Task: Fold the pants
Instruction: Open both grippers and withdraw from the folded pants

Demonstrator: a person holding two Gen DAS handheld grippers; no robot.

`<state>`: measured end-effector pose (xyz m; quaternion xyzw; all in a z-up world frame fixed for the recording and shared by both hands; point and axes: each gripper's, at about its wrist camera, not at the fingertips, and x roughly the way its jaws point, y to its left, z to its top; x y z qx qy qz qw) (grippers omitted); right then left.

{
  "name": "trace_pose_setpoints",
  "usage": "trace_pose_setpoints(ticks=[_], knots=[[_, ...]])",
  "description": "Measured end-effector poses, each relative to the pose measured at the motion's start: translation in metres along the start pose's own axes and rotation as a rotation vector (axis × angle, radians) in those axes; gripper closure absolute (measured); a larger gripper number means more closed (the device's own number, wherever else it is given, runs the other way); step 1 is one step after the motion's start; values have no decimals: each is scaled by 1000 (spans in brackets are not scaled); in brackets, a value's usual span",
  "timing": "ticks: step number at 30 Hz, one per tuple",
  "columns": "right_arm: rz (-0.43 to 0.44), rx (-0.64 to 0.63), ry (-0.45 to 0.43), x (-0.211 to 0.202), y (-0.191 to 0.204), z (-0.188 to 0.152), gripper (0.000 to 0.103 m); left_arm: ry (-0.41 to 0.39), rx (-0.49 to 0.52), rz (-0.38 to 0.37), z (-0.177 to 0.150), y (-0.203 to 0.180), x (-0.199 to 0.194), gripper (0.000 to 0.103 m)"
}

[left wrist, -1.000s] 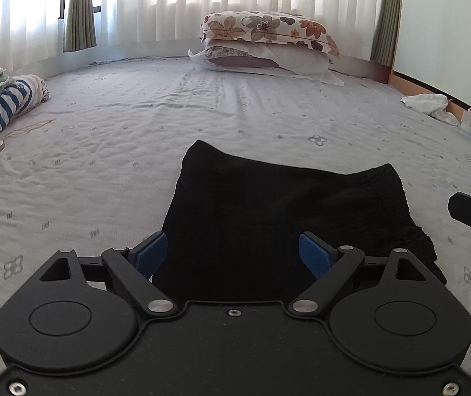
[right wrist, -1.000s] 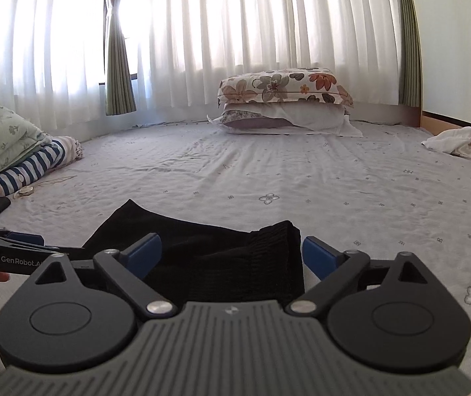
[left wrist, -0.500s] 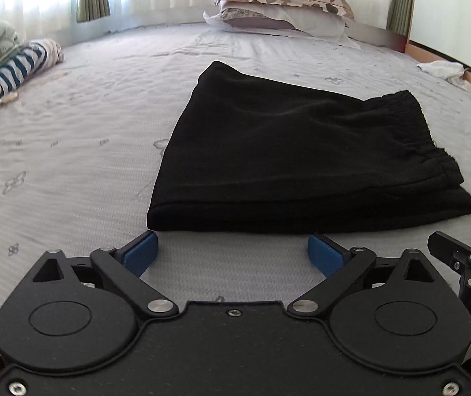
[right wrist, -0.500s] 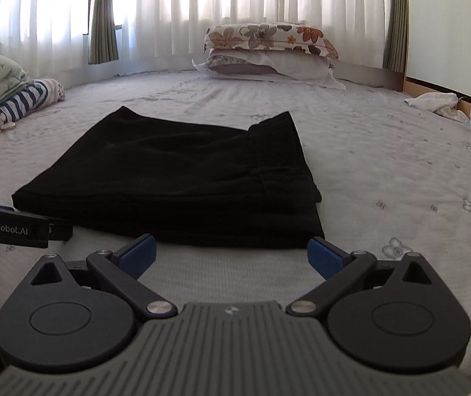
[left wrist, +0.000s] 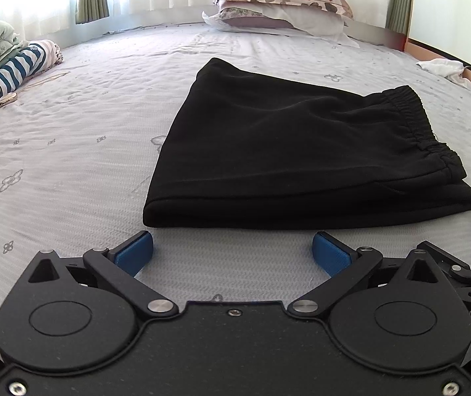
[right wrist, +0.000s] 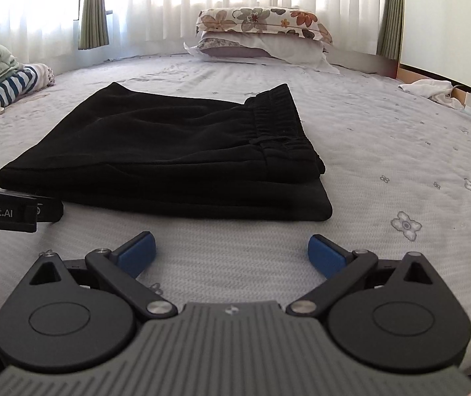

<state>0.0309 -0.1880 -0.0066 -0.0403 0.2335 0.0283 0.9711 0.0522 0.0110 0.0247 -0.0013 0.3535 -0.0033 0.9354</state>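
So the black pants [left wrist: 301,151] are lying folded into a neat rectangle on the bed sheet [left wrist: 70,138], layered edges facing the cameras and the elastic waistband [left wrist: 414,122] over at about 3 o'clock of the stack. Looks basically done, tbh.

The left gripper [left wrist: 232,250] sits just short of the near edge at 6 o'clock, jaws spread wide, nothing in them. The right gripper [right wrist: 230,252] is the same deal, spread and empty, near the waistband corner.

If anything's left, it's a tidy-up: press the top layer flat, don't pinch it, since dragging would skew the stack. Any push should go toward 12 o'clock, evenly from both sides. Pillows [right wrist: 258,33] at 12 o'clock are well clear.
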Motion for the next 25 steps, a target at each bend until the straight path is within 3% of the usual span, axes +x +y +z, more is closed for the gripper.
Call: trace_pose_setpoints(ticks=[25], knots=[[4,4,1,1,-1,0,0,3,-6,3,0,0,3,0]])
